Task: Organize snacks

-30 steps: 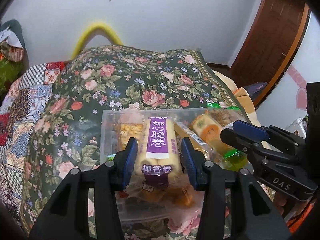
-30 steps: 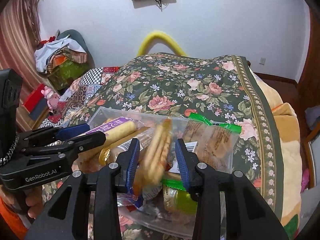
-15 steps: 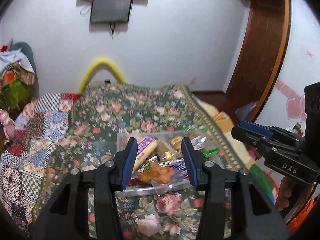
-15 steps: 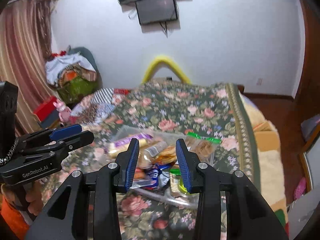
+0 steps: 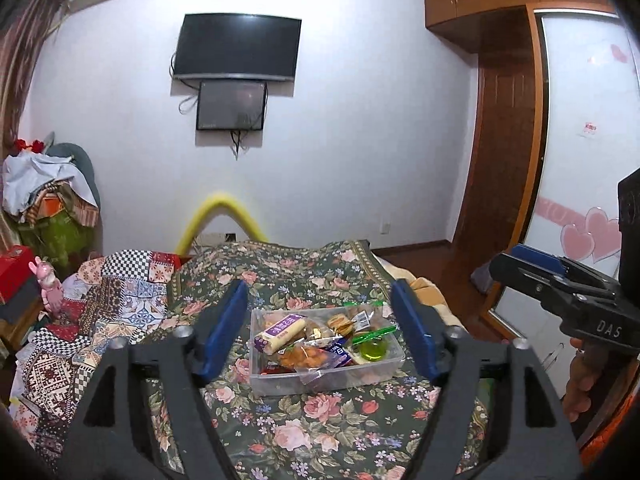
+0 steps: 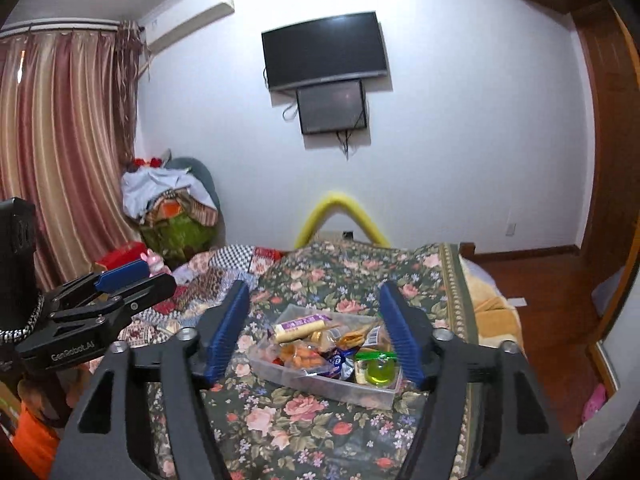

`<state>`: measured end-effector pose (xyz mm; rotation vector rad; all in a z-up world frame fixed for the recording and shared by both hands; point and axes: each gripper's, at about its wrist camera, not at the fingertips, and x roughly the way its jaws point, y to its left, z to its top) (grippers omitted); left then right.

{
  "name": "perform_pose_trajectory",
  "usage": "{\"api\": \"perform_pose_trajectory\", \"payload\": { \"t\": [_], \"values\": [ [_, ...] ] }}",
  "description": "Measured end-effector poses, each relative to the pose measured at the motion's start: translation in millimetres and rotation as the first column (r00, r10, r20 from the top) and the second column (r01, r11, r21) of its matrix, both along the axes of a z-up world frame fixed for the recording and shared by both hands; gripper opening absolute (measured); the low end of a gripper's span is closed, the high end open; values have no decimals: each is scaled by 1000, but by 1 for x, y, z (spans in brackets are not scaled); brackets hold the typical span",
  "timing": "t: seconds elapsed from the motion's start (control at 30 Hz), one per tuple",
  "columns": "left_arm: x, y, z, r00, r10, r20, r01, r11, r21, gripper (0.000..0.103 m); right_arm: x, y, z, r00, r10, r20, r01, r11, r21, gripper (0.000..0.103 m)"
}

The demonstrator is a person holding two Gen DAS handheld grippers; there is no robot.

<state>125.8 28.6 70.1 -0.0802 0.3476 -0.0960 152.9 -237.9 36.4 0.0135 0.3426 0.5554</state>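
Observation:
A clear plastic box full of snack packets sits on the floral bedspread. In it lie a purple-labelled biscuit roll, an orange snack bag and a green jelly cup. My left gripper is open and empty, held back from the box. My right gripper is open and empty too, also back from the box. Each gripper shows in the other's view at the side.
A patchwork quilt covers the bed's left part. A yellow foam arch stands at the bed's far end under a wall TV. Clothes pile at left, wooden door at right.
Both grippers have pulled back and up from the box, which now looks small and far. Both have opened wider and let go of the packets they were around.

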Motion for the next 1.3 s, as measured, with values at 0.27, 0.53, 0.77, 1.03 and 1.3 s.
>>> {"api": "perform_pose_trajectory", "payload": {
  "t": [0.27, 0.53, 0.77, 1.03, 1.3],
  "values": [
    [-25, -11, 0, 998, 29, 57, -30, 999, 26, 101, -11, -5, -5, 1000, -25, 12, 25, 1000, 7, 91],
    [-39, -20, -4, 997, 39, 71, -43, 997, 56, 103, -23, -9, -10, 998, -52, 27, 52, 999, -6, 103],
    [-42, -19, -8, 997, 42, 67, -45, 998, 45, 103, -34, -11, -14, 997, -57, 41, 58, 998, -16, 103],
    [-41, -17, -9, 998, 37, 57, -39, 999, 31, 103, -35, -11, -15, 997, -62, 45, 63, 998, -21, 103],
    [-39, -19, -10, 998, 33, 48, -34, 999, 34, 103, -36, -12, -15, 996, -72, 45, 73, 997, -27, 103]
  ]
}}
